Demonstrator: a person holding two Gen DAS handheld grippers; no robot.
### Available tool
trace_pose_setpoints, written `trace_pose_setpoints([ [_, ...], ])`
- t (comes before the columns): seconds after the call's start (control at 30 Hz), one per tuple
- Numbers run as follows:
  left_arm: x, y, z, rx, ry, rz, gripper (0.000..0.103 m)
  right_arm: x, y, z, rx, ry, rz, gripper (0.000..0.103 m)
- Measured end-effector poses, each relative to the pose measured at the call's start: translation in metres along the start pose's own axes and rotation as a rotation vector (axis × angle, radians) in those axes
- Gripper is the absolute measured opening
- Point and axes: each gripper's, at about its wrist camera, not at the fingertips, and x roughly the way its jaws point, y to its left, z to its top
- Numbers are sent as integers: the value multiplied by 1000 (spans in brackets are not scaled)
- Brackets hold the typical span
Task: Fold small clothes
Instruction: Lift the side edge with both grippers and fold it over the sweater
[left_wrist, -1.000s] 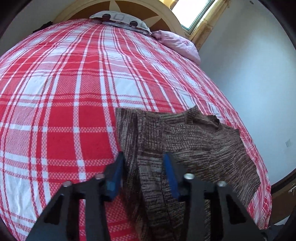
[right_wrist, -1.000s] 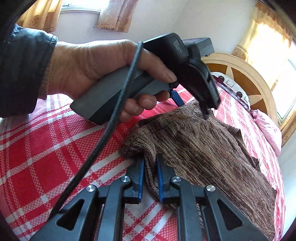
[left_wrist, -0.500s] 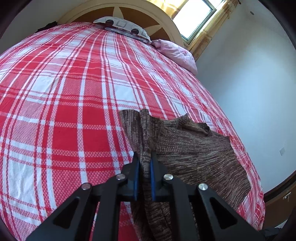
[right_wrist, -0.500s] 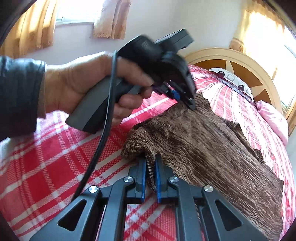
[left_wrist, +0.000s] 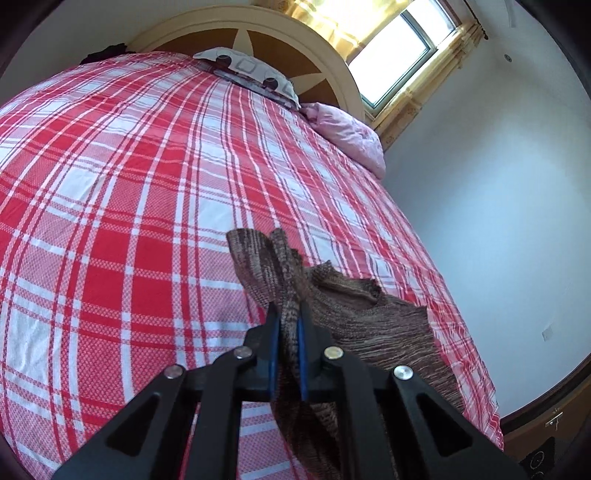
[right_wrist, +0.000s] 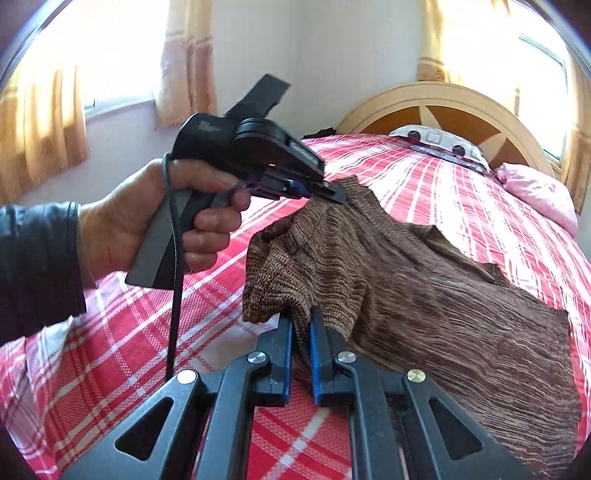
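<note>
A brown knitted garment (right_wrist: 436, 295) lies partly on the red plaid bed (right_wrist: 461, 192). My right gripper (right_wrist: 300, 325) is shut on its near edge, and the cloth bunches around the blue pads. My left gripper (left_wrist: 288, 325) is shut on another edge of the garment (left_wrist: 365, 314) and holds it lifted off the bed. In the right wrist view the left gripper (right_wrist: 332, 192) shows held in a hand, pinching the far corner. The rest of the garment drapes down to the right.
The red plaid bedspread (left_wrist: 129, 221) covers the bed. A patterned pillow (left_wrist: 251, 70) and a pink pillow (left_wrist: 347, 129) lie at the round headboard (left_wrist: 295, 40). A wall (left_wrist: 498, 221) and a window are to the right of the bed.
My left gripper closed on the garment's edge and lifted it up off the bed. My right gripper stayed shut on the near edge and rose with it.
</note>
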Motion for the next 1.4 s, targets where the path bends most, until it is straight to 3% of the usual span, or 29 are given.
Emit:
trace_pose_setpoints([
  [0.37,22,-59,15,21,-29,-57,8,-44,-55,1,154,-76,-6,7],
  [0.87,84,-145,2,122,51,-117,8,-89,-134,-41,365,-96,-21,7],
  [1.1,118,-178,-14,183,107,-108,8,-104,-168,-75,465,-71,-47,6],
  [1.4,160,-214,-45,302,192,-38,8,-108,-199,-115,609,-20,-57,4],
])
